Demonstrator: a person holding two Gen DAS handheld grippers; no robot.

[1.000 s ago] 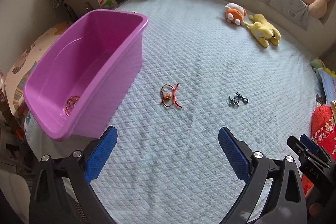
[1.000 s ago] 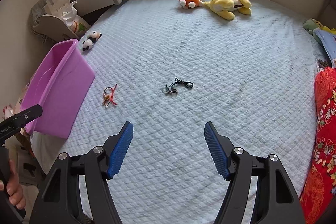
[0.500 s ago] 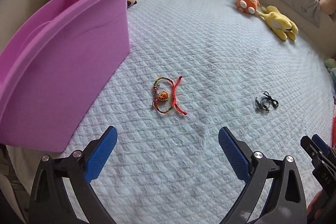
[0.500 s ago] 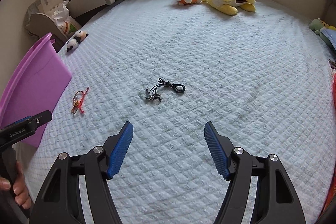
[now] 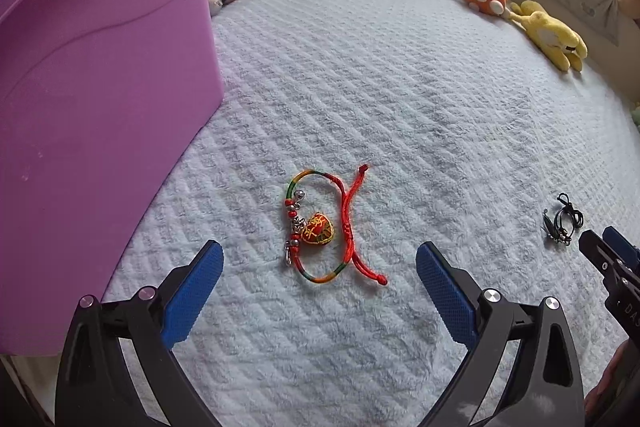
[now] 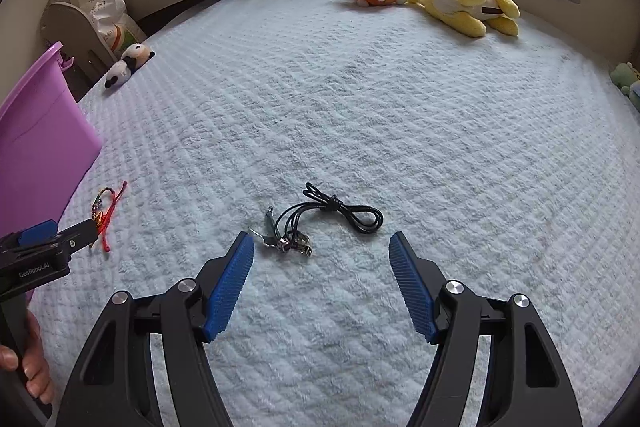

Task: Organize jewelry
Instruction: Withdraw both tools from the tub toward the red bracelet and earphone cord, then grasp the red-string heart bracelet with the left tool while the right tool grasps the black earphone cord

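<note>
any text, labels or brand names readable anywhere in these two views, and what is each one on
"GenRoboAI": white lettering on the body of the left gripper, seen in the right wrist view.
"DAS": partial white lettering on the right gripper at the frame edge, cut off.
Embroidered gold characters on the red charm of the red bracelet: too small to read.
Print on the white plastic bag: blurred, unreadable.

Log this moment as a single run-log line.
left tongs: open over red braided cord bracelet | right tongs: open over black cord necklace | purple plastic bin: beside bracelet
</note>
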